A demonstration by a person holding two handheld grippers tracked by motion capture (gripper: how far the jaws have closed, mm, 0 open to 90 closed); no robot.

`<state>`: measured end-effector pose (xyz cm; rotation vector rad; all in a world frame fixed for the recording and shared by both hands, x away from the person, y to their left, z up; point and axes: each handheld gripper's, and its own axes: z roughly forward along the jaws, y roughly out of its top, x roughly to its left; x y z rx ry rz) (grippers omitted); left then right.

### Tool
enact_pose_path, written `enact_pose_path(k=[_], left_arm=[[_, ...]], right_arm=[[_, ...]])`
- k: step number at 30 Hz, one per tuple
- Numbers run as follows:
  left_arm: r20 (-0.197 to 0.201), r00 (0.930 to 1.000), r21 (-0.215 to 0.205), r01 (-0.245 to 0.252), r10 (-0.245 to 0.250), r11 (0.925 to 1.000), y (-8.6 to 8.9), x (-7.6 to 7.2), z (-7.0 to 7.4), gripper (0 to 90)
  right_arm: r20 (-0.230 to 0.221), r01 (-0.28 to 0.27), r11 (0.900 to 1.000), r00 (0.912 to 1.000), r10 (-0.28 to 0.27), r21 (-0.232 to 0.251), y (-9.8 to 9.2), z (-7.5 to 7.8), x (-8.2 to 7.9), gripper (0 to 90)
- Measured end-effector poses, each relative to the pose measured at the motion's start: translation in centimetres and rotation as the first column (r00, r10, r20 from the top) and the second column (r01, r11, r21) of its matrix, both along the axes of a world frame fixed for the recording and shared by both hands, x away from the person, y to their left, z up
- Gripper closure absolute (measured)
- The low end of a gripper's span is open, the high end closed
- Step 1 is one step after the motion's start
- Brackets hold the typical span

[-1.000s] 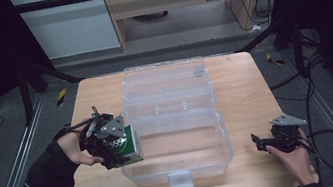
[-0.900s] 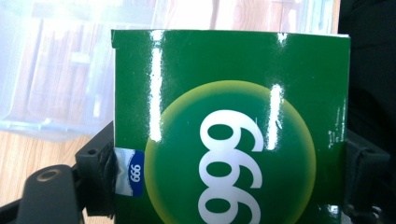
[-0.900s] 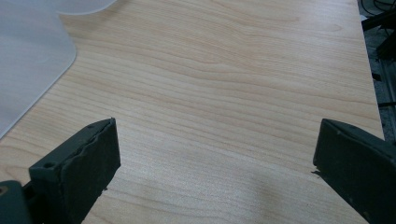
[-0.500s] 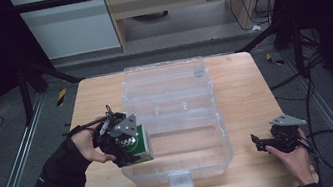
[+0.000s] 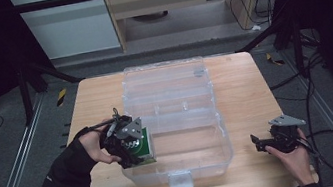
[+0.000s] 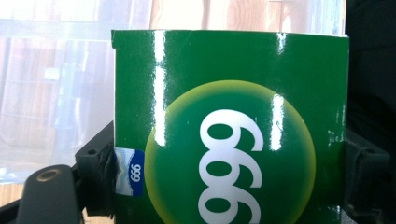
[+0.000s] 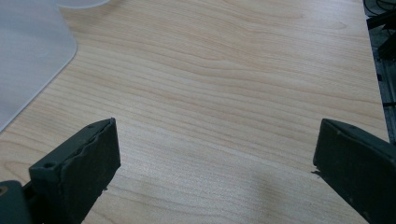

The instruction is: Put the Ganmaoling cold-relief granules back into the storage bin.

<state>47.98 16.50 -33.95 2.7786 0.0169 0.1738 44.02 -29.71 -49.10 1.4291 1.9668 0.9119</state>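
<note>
The left hand-held gripper clamps a glossy green box printed "666", its bottom cut off; the right hand-held gripper gapes empty.

- Green box: glossy printed card, bright streaks of reflected light across its face
- Counter: pale wood with fine grain, smooth and matt
- Storage bin: clear, smooth plastic, lightly shiny
- Jaws of the right gripper: matt black, edges a little rough
- Grey plate on that gripper: dull metal look
</note>
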Motion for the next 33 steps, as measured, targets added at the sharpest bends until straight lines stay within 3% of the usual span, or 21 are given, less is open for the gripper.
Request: enact_pose_path(k=[33], left_arm=[[-0.073, 0.9972, 0.003, -0.017, 0.017, 0.9999, -0.1, 0.1, -5.2, 14.3]], right_arm=[[-0.01, -0.01, 1.0, 0.9999, 0.01, -0.007, 0.2, -0.1, 0.0, 1.0]])
